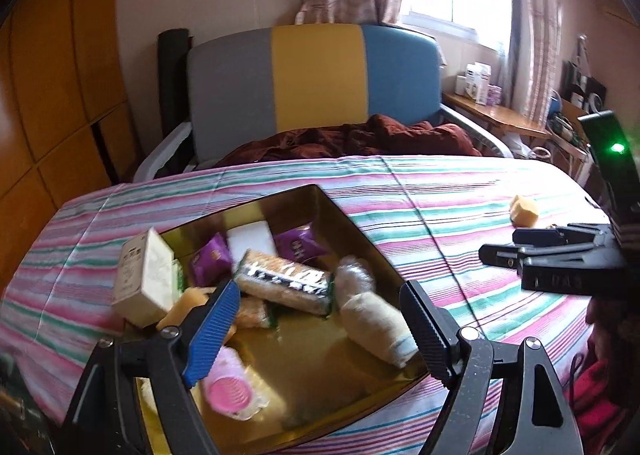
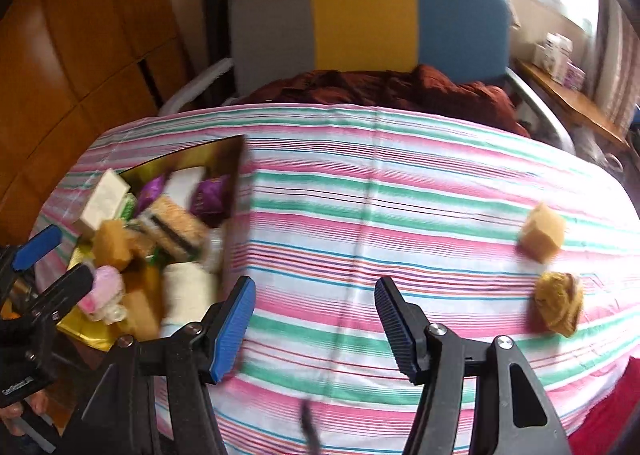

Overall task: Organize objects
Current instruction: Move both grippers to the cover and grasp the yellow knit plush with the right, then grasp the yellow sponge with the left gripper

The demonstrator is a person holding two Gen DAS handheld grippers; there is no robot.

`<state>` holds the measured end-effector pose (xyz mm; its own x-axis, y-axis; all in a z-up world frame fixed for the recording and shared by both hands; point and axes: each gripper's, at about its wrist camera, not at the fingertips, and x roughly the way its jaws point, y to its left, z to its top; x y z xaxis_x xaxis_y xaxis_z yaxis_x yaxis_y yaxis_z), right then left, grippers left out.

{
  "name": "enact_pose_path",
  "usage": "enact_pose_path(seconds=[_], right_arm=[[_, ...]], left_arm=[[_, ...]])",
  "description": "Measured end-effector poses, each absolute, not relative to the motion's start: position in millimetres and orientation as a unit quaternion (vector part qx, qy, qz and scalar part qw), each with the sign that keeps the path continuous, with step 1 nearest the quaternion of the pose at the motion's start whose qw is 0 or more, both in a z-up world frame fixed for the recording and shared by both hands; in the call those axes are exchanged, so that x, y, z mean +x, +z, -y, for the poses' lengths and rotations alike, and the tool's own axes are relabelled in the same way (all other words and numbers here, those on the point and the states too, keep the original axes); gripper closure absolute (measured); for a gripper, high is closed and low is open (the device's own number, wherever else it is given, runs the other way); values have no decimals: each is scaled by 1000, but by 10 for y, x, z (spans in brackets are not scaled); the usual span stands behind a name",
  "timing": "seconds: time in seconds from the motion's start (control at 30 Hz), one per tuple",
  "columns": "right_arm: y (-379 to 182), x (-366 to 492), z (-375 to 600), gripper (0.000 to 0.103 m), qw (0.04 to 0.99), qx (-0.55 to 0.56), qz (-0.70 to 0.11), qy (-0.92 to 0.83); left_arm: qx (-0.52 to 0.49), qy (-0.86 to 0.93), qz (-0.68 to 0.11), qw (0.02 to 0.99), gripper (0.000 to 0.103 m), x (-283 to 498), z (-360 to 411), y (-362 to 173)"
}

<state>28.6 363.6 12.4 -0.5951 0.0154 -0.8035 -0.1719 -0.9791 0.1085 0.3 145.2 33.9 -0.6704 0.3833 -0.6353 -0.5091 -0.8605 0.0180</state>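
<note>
Both tongs gape empty: left tongs (image 1: 320, 329) over the crammed gold box (image 1: 360, 231), right tongs (image 2: 316, 319). At two o'clock, the tan sponge cube (image 2: 542, 233) could squash and slip.

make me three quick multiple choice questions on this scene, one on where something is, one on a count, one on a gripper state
1. Where does the yellow sponge cube lie?
A. inside the gold box
B. on the striped cloth, apart from the box
C. between the right fingers

2. How many purple packets are in the gold box?
A. none
B. two
C. five

3. How does the right hand-held gripper stand?
A. open and empty
B. shut on a sponge
C. shut on a packet

Answers: 1 B, the cube sits alone on the striped cloth, far right of the box. 2 B, two purple packets show. 3 A, only cloth shows between its spread fingers.
</note>
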Motion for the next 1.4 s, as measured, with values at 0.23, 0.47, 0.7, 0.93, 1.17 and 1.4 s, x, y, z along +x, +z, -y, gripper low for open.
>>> enact_pose_path(seconds=[0.23, 0.47, 0.7, 0.93, 1.17, 1.4], right_arm=[[174, 475, -4618, 40, 156, -449, -139, 869], [61, 722, -5675, 35, 264, -452, -230, 820], [-395, 596, -5964, 35, 275, -506, -231, 784], [-668, 403, -5971, 31, 231, -525, -244, 782], [-477, 514, -5958, 61, 252, -488, -228, 804], [-260, 741, -6169, 61, 312, -430, -263, 806]], left_arm=[[-324, 896, -105, 284, 20, 34, -1713, 337], [-333, 885, -115, 304, 20, 35, -1913, 276], [-341, 873, -128, 324, 20, 28, -2145, 243], [-349, 859, -141, 347, 18, 30, -2465, 206], [-361, 839, -162, 374, 18, 32, -2914, 109], [-366, 819, -190, 399, 18, -55, -3457, 10]])
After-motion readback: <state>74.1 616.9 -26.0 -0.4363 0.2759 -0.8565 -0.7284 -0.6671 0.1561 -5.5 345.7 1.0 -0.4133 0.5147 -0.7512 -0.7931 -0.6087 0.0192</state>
